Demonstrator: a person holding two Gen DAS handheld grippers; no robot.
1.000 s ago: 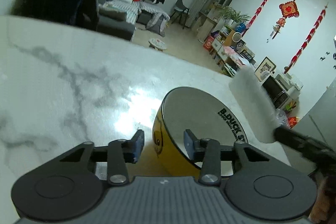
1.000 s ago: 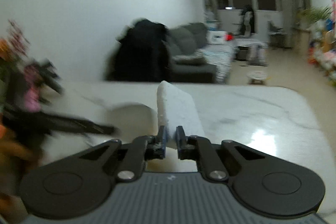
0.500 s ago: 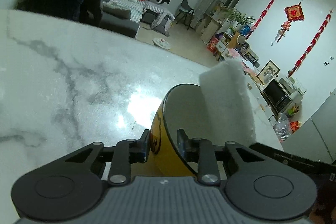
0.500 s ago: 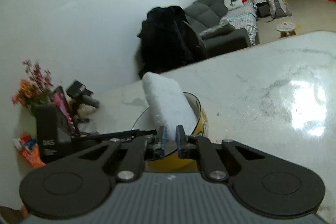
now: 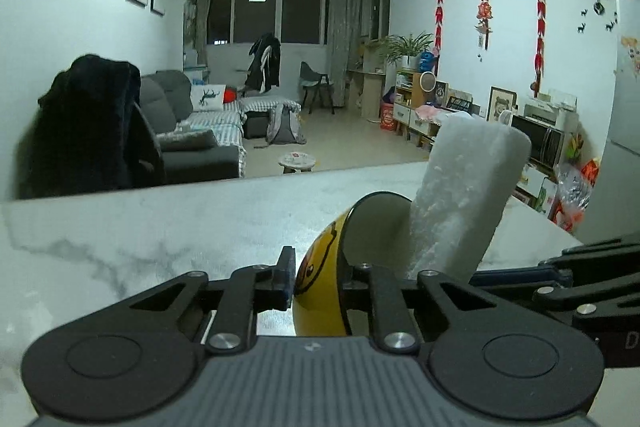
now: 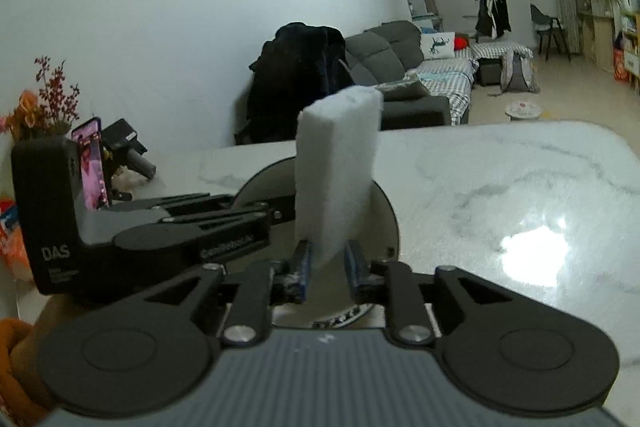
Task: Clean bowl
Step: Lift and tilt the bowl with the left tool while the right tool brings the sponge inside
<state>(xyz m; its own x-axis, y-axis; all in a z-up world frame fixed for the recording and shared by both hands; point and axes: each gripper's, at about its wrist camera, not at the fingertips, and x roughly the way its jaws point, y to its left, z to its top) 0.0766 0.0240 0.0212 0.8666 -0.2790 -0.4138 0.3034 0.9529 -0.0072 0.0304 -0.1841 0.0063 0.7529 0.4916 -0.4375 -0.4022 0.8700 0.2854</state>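
Bowl (image 5: 320,279) rim pinched by left tongs (image 5: 316,279); right tongs (image 6: 326,267) clamp sponge (image 6: 336,179) inside it, seemingly mid-wipe; cleanliness unclear

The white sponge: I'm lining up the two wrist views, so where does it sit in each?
Left wrist: the white sponge stands right of centre, rising from the yellow bowl.
Right wrist: it stands at centre, clamped by the right gripper over the bowl's pale inside.
Shared landmark: the dark coat draped beside the grey sofa.
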